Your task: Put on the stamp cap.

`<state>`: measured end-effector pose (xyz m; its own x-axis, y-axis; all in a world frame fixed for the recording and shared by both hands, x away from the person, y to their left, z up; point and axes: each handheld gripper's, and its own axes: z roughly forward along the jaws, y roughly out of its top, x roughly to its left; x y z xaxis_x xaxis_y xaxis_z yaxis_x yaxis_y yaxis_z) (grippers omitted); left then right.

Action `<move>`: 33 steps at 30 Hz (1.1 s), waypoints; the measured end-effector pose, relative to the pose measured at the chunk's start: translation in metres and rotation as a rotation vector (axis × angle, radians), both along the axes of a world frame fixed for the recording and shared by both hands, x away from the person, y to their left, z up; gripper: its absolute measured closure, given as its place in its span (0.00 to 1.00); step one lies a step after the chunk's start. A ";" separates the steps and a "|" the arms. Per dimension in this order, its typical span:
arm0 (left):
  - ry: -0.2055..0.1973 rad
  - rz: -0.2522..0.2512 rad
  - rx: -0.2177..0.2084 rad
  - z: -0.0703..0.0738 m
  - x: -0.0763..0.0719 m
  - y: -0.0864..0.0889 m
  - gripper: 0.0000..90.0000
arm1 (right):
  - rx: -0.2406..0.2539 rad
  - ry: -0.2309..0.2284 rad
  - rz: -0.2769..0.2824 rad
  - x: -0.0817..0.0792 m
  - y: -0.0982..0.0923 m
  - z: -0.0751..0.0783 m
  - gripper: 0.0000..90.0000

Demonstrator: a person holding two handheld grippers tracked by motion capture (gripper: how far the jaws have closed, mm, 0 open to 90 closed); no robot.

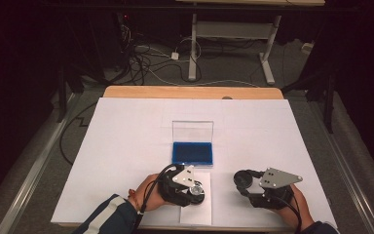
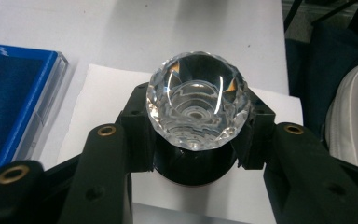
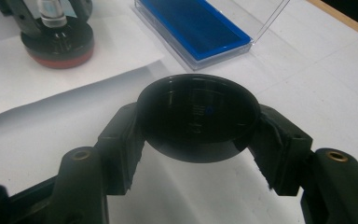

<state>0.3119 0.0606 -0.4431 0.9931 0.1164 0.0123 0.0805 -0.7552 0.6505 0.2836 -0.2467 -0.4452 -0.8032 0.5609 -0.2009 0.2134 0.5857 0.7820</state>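
Left hand-held gripper (image 2: 196, 135): jaws set narrow and pressed on both sides of one faceted clear crystal knob (image 2: 198, 100), which stands on a black round base (image 2: 189, 168). In the right gripper view that base shows a red lower band. In the high view this hand-held gripper (image 1: 195, 189) sits at the near edge of the worktop, over a loose white paper sheet (image 1: 197, 207).

Right hand-held gripper (image 3: 196, 135): jaws drawn close, clamped on one black round cap (image 3: 196, 116), held just above the white surface. In the high view it (image 1: 247, 180) lies to the right of the left one, well apart from it.

Items counted, largest first:
- One worktop (image 1: 126, 161), wooden far edge, covered in white sheeting.
- One loose paper sheet under the knob and base.
- One case (image 1: 192, 152) with blue tray and clear lid standing upright, at the centre of the worktop, just beyond the left hand-held gripper.
- Two hand-held grippers, each with a grey three-cornered plate.
- One black cap.
- One crystal knob on one base.

Writing: none legible on any item; a small blue mark on the cap cannot be read.
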 end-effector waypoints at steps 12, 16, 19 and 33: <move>-0.016 0.002 -0.025 0.006 -0.002 0.001 0.61 | -0.003 -0.008 -0.003 -0.002 -0.002 0.000 0.43; -0.029 -0.002 -0.037 0.012 -0.003 0.004 0.61 | -0.005 -0.008 -0.003 -0.003 -0.002 0.000 0.43; -0.033 0.011 -0.070 0.019 -0.003 0.008 0.61 | -0.006 -0.009 -0.002 -0.003 -0.002 0.001 0.43; -0.062 0.058 -0.169 0.037 -0.001 0.022 0.61 | -0.002 -0.007 0.008 -0.005 0.001 0.000 0.43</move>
